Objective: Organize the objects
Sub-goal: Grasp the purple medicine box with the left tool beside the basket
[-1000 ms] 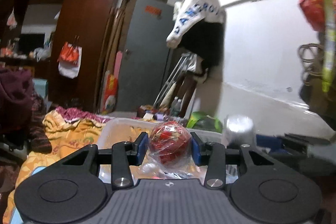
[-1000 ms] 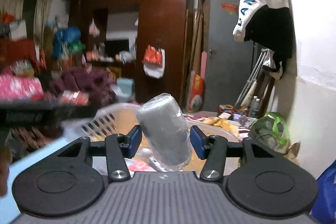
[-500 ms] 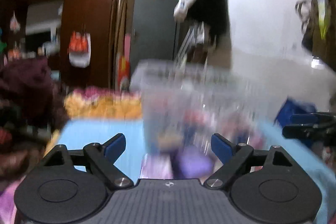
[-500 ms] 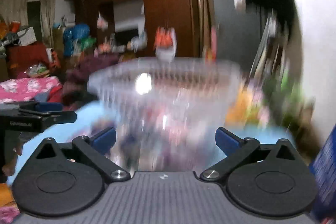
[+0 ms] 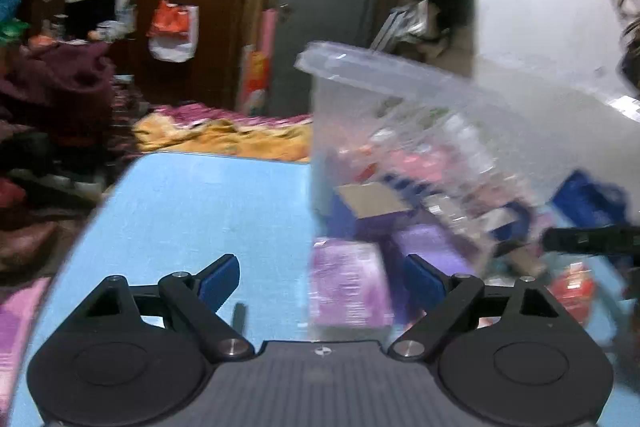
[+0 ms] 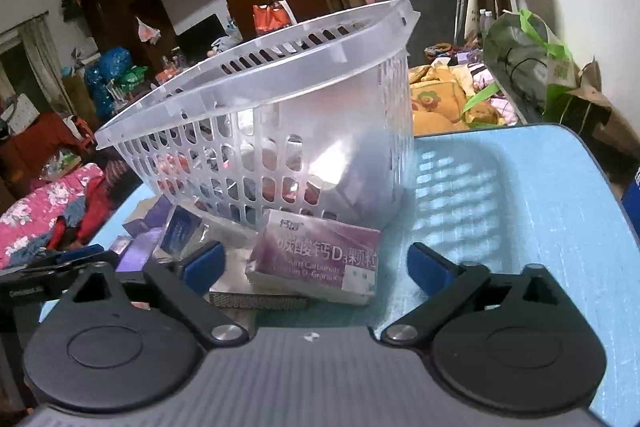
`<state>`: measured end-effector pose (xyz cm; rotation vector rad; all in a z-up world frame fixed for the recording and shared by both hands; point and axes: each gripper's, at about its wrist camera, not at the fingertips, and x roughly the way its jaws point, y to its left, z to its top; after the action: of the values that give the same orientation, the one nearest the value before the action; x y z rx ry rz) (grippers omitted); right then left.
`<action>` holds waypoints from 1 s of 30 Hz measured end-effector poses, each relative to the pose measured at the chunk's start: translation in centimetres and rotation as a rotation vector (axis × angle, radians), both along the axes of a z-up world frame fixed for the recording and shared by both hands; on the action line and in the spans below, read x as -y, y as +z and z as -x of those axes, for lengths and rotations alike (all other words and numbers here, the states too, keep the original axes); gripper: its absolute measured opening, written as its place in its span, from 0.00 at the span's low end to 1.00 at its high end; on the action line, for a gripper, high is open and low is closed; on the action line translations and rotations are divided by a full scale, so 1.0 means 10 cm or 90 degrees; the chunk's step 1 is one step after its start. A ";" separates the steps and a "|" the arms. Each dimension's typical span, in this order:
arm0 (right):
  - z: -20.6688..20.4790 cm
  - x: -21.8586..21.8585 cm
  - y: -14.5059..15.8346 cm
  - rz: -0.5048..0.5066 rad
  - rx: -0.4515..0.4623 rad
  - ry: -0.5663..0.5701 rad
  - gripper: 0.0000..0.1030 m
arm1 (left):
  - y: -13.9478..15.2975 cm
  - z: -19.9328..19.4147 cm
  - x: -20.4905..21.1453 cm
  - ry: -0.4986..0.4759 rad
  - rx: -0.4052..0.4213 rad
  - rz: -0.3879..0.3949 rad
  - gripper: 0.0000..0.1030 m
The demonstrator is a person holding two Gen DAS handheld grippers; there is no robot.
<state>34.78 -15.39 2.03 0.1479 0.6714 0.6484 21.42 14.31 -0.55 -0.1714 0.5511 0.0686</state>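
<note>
Where purple box [image 6: 316, 261] lies—clear basket [image 6: 280, 115] looms just behind.

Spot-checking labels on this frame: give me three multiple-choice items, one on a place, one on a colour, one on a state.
1. Where is the purple box lying?
A. inside the basket
B. on the table in front of the basket
C. on the bed

2. What colour is the table top?
A. light blue
B. brown
C. white

3. How is the right tool?
A. shut on the box
B. shut on nothing
C. open, holding nothing

Key: B, the box lies flat on the table at the foot of the clear plastic basket; A, the surface around the basket is light blue; C, both blue pads stand wide apart, clear of the box.
</note>
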 end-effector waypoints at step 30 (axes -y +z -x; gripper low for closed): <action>0.03 0.19 -0.11 -0.080 0.034 -0.005 0.70 | 0.04 0.21 -0.05 -0.073 0.037 0.015 0.46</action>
<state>34.43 -17.29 0.96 0.2491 0.5784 0.6857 19.32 14.83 -0.17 -0.1644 0.5028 -0.0536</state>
